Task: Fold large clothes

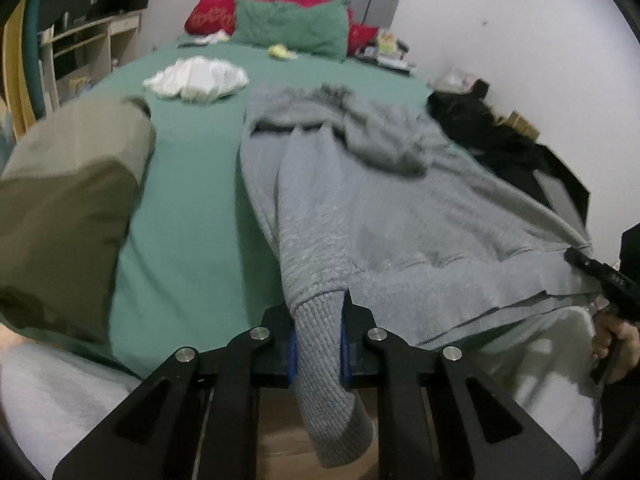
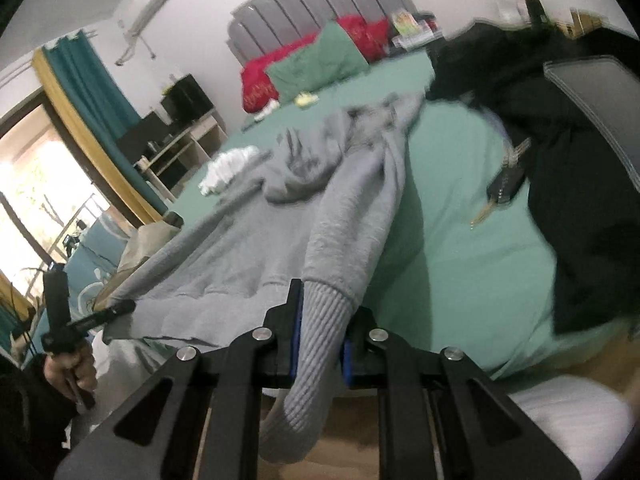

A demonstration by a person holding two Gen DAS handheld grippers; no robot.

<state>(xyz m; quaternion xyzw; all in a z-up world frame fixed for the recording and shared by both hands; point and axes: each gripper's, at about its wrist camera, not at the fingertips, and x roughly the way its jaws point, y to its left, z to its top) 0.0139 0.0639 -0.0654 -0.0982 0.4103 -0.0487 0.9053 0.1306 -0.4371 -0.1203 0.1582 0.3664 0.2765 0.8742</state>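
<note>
A large grey hooded sweatshirt (image 1: pixel 400 216) lies spread on the green bed sheet (image 1: pixel 192 216), hood bunched toward the pillows. My left gripper (image 1: pixel 319 320) is shut on the ribbed cuff of one sleeve (image 1: pixel 324 344), which hangs down between the jaws. My right gripper (image 2: pixel 322 320) is shut on the ribbed cuff of the other sleeve (image 2: pixel 316 344), with the sweatshirt body (image 2: pixel 240 256) to its left. The right gripper also shows at the right edge of the left wrist view (image 1: pixel 600 276), and the left gripper at the left of the right wrist view (image 2: pixel 100 316).
An olive-brown garment (image 1: pixel 68 208) lies on the bed's left. A white cloth pile (image 1: pixel 196 78) sits mid-bed. Red and green pillows (image 1: pixel 292 28) lean on the grey headboard. Black clothing (image 2: pixel 568 184) and keys (image 2: pixel 504 188) lie on the right side.
</note>
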